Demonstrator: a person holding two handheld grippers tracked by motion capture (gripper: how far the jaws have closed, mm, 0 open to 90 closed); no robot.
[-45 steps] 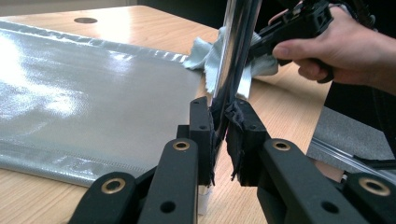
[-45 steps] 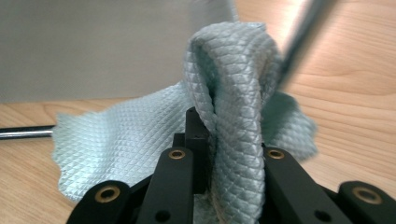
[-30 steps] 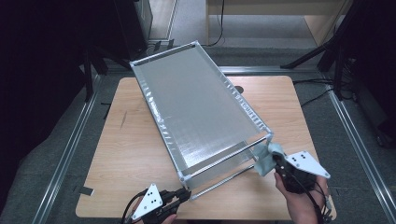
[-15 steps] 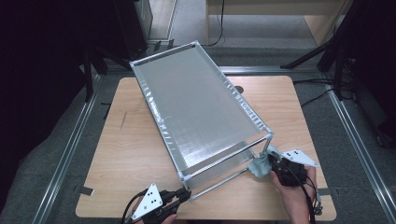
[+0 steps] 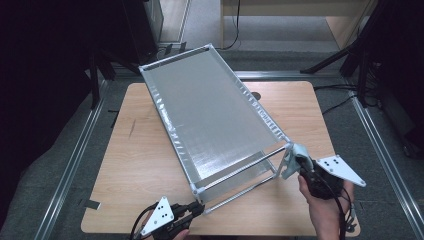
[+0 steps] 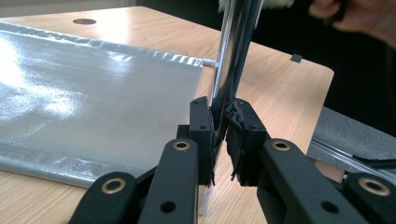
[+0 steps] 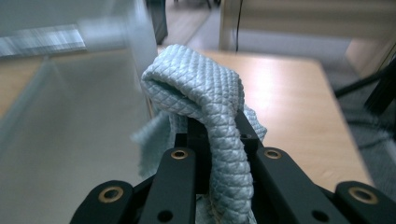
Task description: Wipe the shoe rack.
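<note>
Looks like a lab: lone wooden worktop point(image 5: 150, 165) fenced by aluminium rails point(image 5: 70, 165), tripod legs point(image 5: 345, 55), trailing cables point(image 5: 335, 105).

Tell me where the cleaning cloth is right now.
The cloth is clamped in the right gripper, pressed against the metal rack at its near right corner post, in the high view's lower right.

Blurred, hidden and cropped parts

In the right gripper view the rack point(image 7: 70, 93) is smeared by blur and the pads are hidden under the cloth point(image 7: 205, 107); the chrome rod point(image 6: 233, 46) is cropped at the top edge.
</note>
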